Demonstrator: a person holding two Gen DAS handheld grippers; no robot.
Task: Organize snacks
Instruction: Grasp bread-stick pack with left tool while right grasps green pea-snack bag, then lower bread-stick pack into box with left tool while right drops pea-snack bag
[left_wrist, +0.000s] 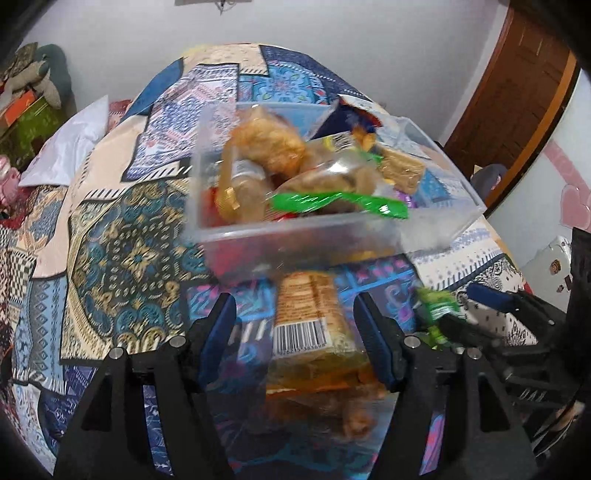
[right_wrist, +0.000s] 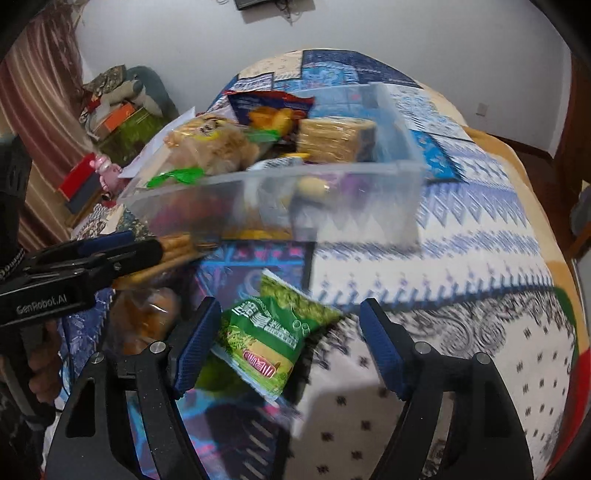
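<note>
left gripper (left_wrist: 295, 336): fingers spread wide, released, gripping nothing; low over the bed, pointing at 12 toward the bin. Also seen side-on at 9 o'clock in the right view (right_wrist: 122, 251).
right gripper (right_wrist: 290, 343): fingers wide apart, released; green pack lies between them, nearer the left finger. Whether that finger touches the pack, cannot tell. In the left view it shows at 4 o'clock (left_wrist: 491, 299).
bin (left_wrist: 306, 225): clear plastic, rectangular, on the bed, at 12 from both grippers; piled full above the rim with snacks. Motion blur on the near wall.
bin contents: bread bag (left_wrist: 266, 144) on top at the left; green-strip bag (left_wrist: 340, 199) over the near rim; cracker stack (right_wrist: 336, 136) at the right; blue chip bag (right_wrist: 269, 107) at the far end.
cracker pack (left_wrist: 310, 314): clear wrap, barcode facing up, flat on the bed between the left fingers, just in front of the bin; not gripped.
green pack (right_wrist: 269, 332): green pouch with red label, flat on the bed, tilted, at 6 from the bin; seen at 4 o'clock in the left view (left_wrist: 437, 306).
bed (right_wrist: 461, 277): covered by patchwork quilt, blue, white and beige patterns.
background: white wall (right_wrist: 166, 44), wooden door (left_wrist: 517, 92) at 2 o'clock in the left view, clutter pile (right_wrist: 118, 107) at 10 o'clock in the right view.
</note>
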